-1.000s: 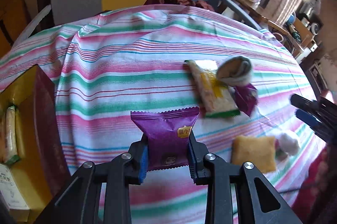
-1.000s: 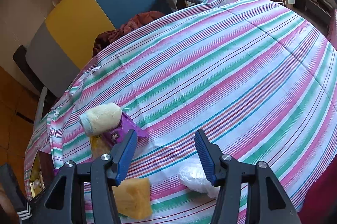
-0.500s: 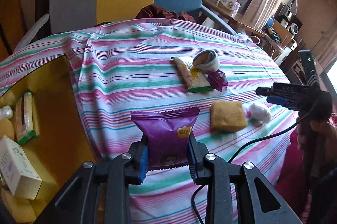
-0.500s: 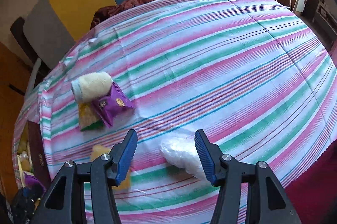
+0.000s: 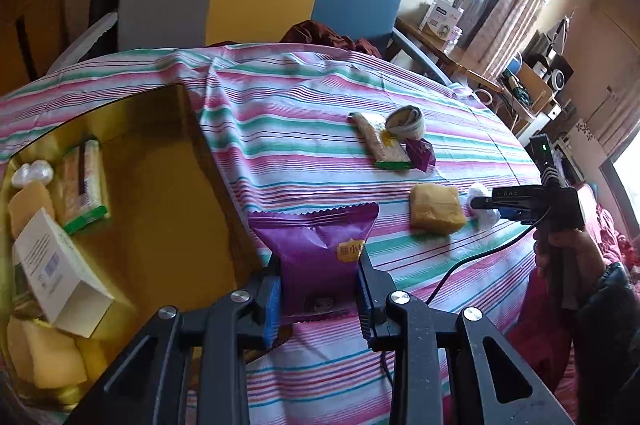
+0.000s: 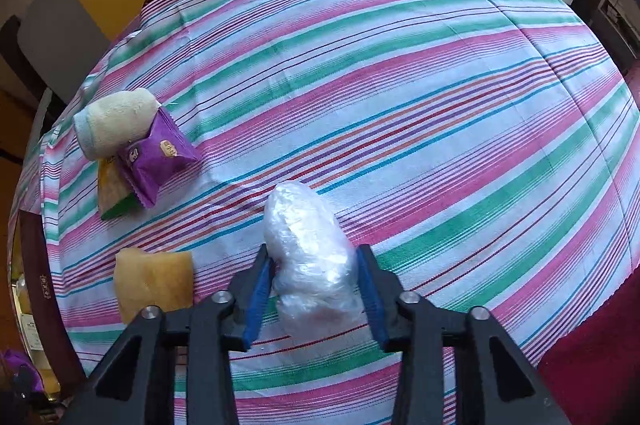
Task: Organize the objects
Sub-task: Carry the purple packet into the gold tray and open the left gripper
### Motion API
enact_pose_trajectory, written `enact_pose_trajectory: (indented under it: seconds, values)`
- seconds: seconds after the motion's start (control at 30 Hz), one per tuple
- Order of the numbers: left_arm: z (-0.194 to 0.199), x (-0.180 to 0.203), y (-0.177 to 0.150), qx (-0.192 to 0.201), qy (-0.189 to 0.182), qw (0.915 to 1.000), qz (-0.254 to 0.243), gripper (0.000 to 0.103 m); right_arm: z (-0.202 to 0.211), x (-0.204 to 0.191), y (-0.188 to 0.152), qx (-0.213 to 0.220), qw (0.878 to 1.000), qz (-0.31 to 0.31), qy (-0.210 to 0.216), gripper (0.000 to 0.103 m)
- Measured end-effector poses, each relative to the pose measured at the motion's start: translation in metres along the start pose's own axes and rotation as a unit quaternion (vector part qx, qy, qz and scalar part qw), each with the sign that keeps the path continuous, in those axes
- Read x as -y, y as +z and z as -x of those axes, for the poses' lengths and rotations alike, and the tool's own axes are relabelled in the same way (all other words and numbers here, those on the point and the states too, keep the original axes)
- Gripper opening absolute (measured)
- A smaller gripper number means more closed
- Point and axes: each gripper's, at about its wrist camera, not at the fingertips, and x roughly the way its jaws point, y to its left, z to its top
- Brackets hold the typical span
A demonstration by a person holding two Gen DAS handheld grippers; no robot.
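Tablecloth (image 6: 400,73), striped, sits loose and wrinkled under everything; a dragged gripper could snag it and shift the leftovers. Yellow box (image 5: 160,193) at its left edge is already crowded along one side. Left gripper (image 5: 318,299) clamps a purple snack packet (image 5: 316,249) by its lower half, just beside the box rim; released early, it may land on the rim and slide off. Right gripper (image 6: 316,289), jaws just closing around a white plastic-wrapped bundle (image 6: 310,249) right of the box, near a yellow sponge (image 6: 154,281); slick, squashy wrap could squirt out.
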Motion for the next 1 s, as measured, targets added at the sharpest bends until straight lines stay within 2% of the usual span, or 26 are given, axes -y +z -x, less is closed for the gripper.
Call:
enact_pose_trajectory:
  seconds: [0.13,0.23,0.43,0.5,0.57,0.63,0.73,0.8,0.93,1.0]
  values:
    - [0.026,-0.036,-0.007,0.019,0.012,0.9989,0.040,0.031,0.001,0.001,-0.001,0.003,1.000,-0.003,-0.001,0.036]
    - [0.050,-0.076,-0.015,0.036,0.040,0.9951,0.082,0.031,0.000,-0.001,-0.001,0.002,1.000,0.004,-0.008,0.036]
    - [0.103,-0.168,-0.052,0.058,0.106,0.9738,0.193,0.031,-0.001,-0.006,-0.004,-0.001,1.000,0.019,-0.024,0.037]
    - [0.114,-0.186,-0.066,0.062,0.122,0.9673,0.213,0.031,-0.001,-0.007,-0.005,-0.001,0.999,0.021,-0.027,0.037]
    - [0.120,-0.194,-0.077,0.063,0.124,0.9640,0.227,0.031,0.000,-0.007,-0.005,0.000,0.999,0.022,-0.028,0.037]
    - [0.120,-0.193,-0.082,0.061,0.120,0.9647,0.226,0.031,0.000,-0.006,-0.006,0.000,0.999,0.021,-0.029,0.037]
    - [0.112,-0.182,-0.077,0.059,0.096,0.9721,0.206,0.031,0.001,-0.007,-0.007,0.001,0.999,0.024,-0.032,0.037]
    - [0.105,-0.168,-0.066,0.062,0.078,0.9794,0.176,0.031,0.002,-0.007,-0.007,0.001,0.999,0.027,-0.035,0.037]
    - [0.090,-0.144,-0.036,0.058,0.053,0.9879,0.134,0.031,0.003,-0.006,-0.008,0.001,0.999,0.026,-0.034,0.037]
    - [0.082,-0.136,-0.013,0.062,0.058,0.9910,0.103,0.031,0.004,-0.005,-0.008,0.001,0.999,0.026,-0.034,0.037]
